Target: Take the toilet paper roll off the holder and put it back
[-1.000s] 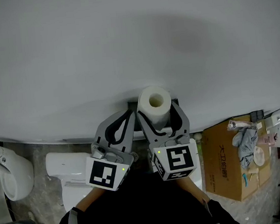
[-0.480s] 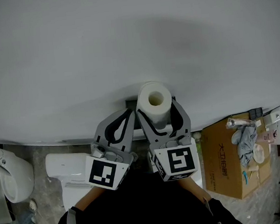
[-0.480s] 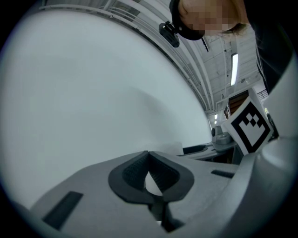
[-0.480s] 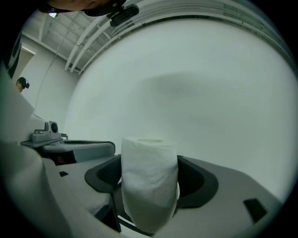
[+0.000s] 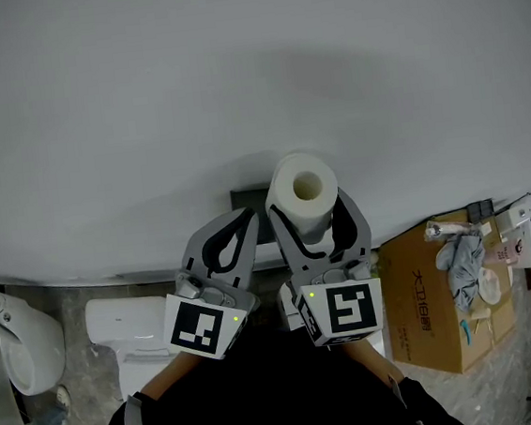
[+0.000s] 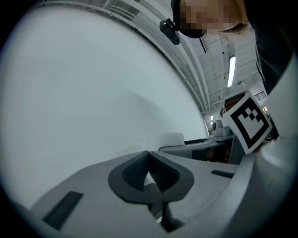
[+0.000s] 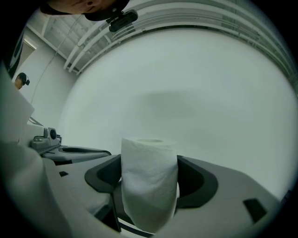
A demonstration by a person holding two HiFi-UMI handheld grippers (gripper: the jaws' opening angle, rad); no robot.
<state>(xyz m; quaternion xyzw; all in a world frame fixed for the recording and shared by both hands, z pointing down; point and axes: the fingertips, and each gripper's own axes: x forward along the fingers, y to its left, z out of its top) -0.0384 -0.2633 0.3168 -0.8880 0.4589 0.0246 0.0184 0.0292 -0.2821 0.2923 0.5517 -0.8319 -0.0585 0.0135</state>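
Observation:
In the head view the white toilet paper roll (image 5: 303, 196) stands upright with its hollow core facing me, just right of the dark holder (image 5: 248, 198) on the wall. My right gripper (image 5: 311, 216) is shut on the roll, one jaw on each side. In the right gripper view the roll (image 7: 149, 181) fills the space between the dark pads (image 7: 198, 179). My left gripper (image 5: 237, 227) sits beside it on the left, shut with nothing in it. Its tips (image 6: 149, 155) touch in the left gripper view.
A plain white wall (image 5: 234, 87) fills the upper view. Below stand a white toilet (image 5: 126, 325), a white fixture (image 5: 14, 337) at far left, and a cardboard box (image 5: 436, 307) with cloth and small items on top at right.
My right gripper has carried the roll a little to the right and up, so more of the dark holder shows at its left. The left gripper has barely moved.

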